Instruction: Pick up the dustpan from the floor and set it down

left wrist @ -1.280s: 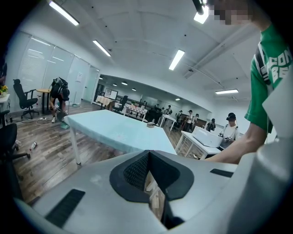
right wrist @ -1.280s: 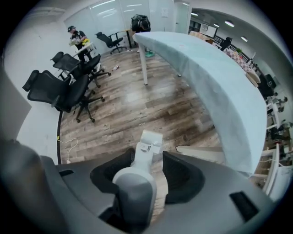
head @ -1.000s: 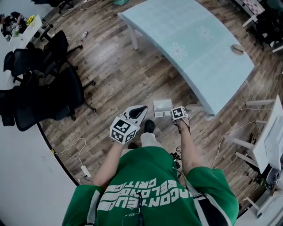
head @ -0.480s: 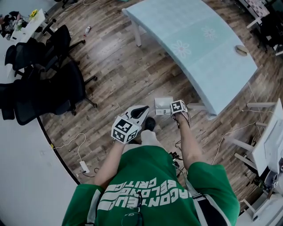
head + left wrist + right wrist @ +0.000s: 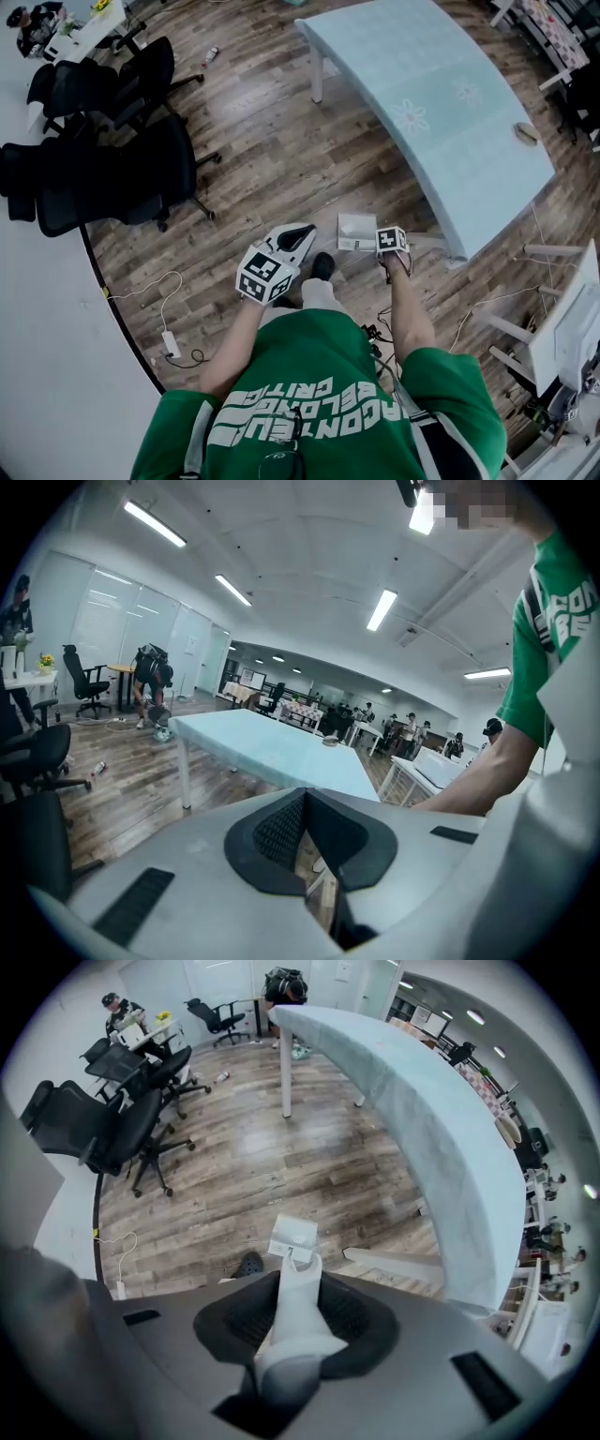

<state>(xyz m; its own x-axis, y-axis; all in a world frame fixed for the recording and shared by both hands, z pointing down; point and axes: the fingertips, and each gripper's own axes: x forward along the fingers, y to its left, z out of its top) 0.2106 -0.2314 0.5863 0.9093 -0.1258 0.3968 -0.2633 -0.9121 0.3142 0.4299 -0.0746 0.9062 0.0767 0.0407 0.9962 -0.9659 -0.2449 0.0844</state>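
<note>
1. White plastic dustpan (image 5: 293, 1235) sits on the wood floor (image 5: 272, 159) just beyond the person's shoe (image 5: 321, 266). Its handle (image 5: 292, 1307) rises into the right gripper (image 5: 298, 1330), whose jaws are closing on it, and the pads appear to meet its sides.
2. The hold is high on the handle, far from the pan. On lifting, the pan's weight could make it swing or pivot between the pads.
3. If the squeeze stops short, the smooth, tapering handle may slide down and out, and the dustpan would drop back to the floor.
4. A table leg (image 5: 394, 1265) lies near on the right, under the pale table (image 5: 441, 103). A swinging pan could knock against it.
5. The left gripper (image 5: 305, 841) hangs to the left, jaws together on nothing and apart from the dustpan, so it steadies nothing.
</note>
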